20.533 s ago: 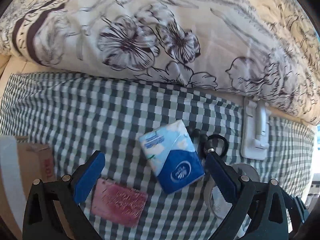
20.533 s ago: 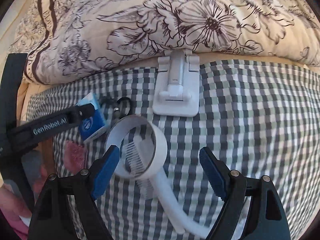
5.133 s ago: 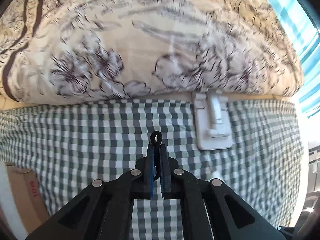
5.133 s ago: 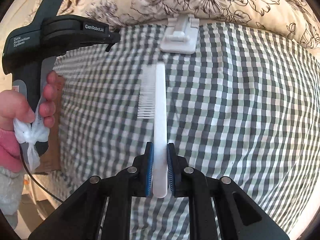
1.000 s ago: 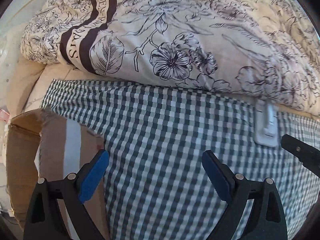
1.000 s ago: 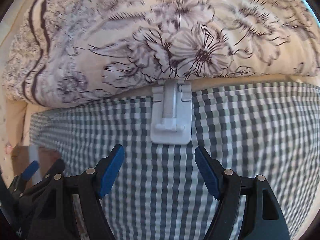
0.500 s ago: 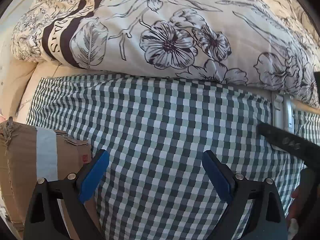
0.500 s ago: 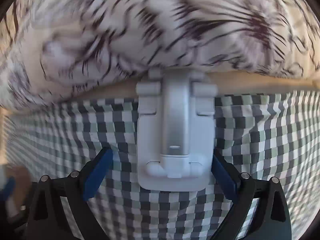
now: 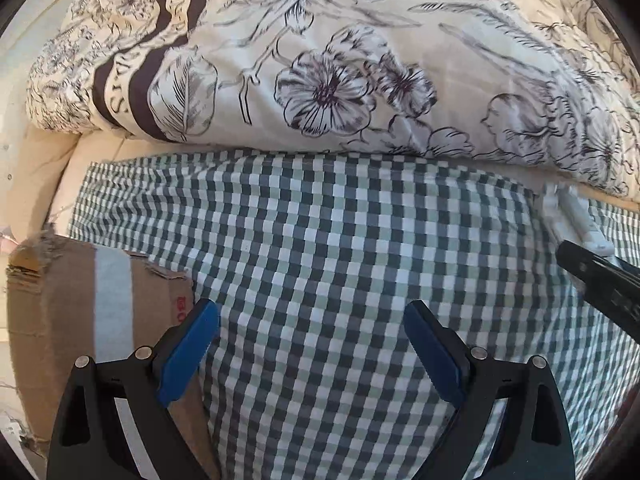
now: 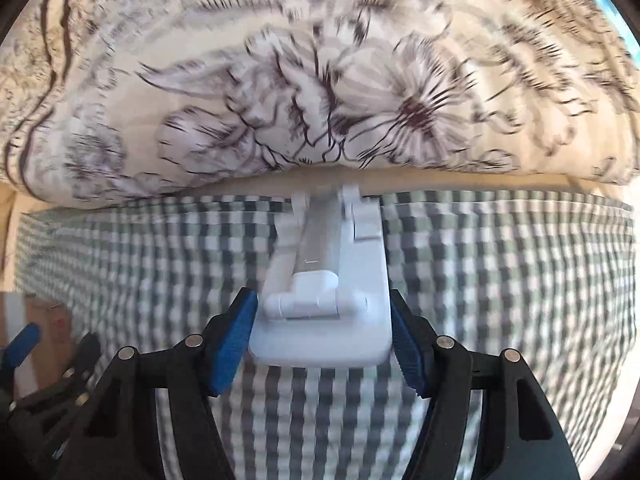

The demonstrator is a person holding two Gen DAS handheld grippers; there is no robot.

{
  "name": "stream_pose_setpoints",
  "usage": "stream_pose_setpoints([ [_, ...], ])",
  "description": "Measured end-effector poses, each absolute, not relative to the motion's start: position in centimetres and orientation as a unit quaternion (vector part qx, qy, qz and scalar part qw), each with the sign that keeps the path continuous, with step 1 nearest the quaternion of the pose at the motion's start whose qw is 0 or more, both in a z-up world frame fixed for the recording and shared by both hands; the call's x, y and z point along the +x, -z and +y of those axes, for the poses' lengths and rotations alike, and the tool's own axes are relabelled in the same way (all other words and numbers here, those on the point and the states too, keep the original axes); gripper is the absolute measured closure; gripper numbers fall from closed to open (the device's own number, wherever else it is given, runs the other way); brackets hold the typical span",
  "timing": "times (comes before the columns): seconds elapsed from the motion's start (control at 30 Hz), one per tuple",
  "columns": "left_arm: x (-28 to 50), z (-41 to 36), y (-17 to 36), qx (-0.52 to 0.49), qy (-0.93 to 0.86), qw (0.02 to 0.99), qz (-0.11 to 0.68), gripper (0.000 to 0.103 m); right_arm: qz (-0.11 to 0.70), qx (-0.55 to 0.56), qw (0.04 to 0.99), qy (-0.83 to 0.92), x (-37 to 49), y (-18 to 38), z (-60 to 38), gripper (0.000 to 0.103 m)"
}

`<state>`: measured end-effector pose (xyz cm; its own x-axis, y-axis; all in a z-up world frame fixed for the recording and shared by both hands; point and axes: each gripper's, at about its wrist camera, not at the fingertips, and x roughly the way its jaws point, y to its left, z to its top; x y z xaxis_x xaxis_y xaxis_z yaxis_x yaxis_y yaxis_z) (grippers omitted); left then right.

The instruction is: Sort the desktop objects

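While the left tongs (image 9: 310, 354) hang open and empty, the right tongs (image 10: 322, 336) clasp the last visible item, a white folding stand (image 10: 326, 304), at the checked cloth's (image 9: 340, 240) far edge.

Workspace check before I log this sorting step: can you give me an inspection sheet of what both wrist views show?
Surface: green-and-white checked cloth spread flat, mostly bare.
Job's things: white folding stand on the cloth at its far edge, tilted in the right wrist view, between the pads of the right tongs, which touch its sides. Cardboard box beside the cloth's left edge.
Clutter: nothing seen.
Grippers: left tongs open and empty above bare cloth; right tongs closed on the stand.
Cables: nothing seen.
Surroundings: floral quilt bunched along the cloth's far edge; the right view is motion-blurred.
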<state>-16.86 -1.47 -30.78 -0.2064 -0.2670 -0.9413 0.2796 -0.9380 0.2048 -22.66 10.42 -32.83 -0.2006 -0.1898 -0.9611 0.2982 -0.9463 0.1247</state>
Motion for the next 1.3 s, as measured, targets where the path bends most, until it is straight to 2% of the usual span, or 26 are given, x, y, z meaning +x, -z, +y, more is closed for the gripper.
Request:
stream_pose_setpoints([
  [0.07,-16.7,-0.7,29.5,0.599,0.782,0.173,0.004,0.007,0.037,0.610,0.167,0.774,-21.2,30.9,10.9,0.056],
  [0.1,-16.6,-0.4,29.0,0.596,0.784,0.171,0.004,0.007,0.041,0.612,0.170,0.771,-20.5,30.1,11.1,0.073],
  [0.13,-16.4,0.0,28.3,0.592,0.788,0.169,0.003,0.007,0.049,0.611,0.168,0.772,-19.9,29.6,11.2,0.076],
  [0.57,-9.2,2.2,22.2,0.572,0.804,0.163,-0.007,0.007,0.021,0.633,0.219,0.742,-9.3,25.9,17.4,0.077],
  [0.67,-6.3,2.2,20.7,0.569,0.805,0.167,0.000,0.007,0.037,0.619,0.232,0.749,-6.4,23.5,17.6,0.088],
  [0.73,-4.4,1.8,19.5,0.565,0.807,0.170,0.001,0.007,0.037,0.606,0.248,0.755,-5.0,21.4,17.8,0.103],
  [1.1,2.8,-2.9,14.6,0.533,0.827,0.177,0.038,0.007,0.042,0.568,0.292,0.768,0.2,15.8,15.7,0.103],
  [1.17,3.5,-3.6,15.0,0.534,0.828,0.165,0.047,0.006,0.034,0.573,0.277,0.770,0.6,15.9,16.6,0.089],
  [1.23,3.7,-3.7,16.0,0.545,0.822,0.156,0.048,0.006,0.015,0.574,0.257,0.777,0.8,16.3,18.0,0.032],
  [1.3,4.2,-3.3,17.1,0.553,0.819,0.145,0.044,0.004,0.018,0.566,0.240,0.789,1.0,16.9,19.3,0.030],
])
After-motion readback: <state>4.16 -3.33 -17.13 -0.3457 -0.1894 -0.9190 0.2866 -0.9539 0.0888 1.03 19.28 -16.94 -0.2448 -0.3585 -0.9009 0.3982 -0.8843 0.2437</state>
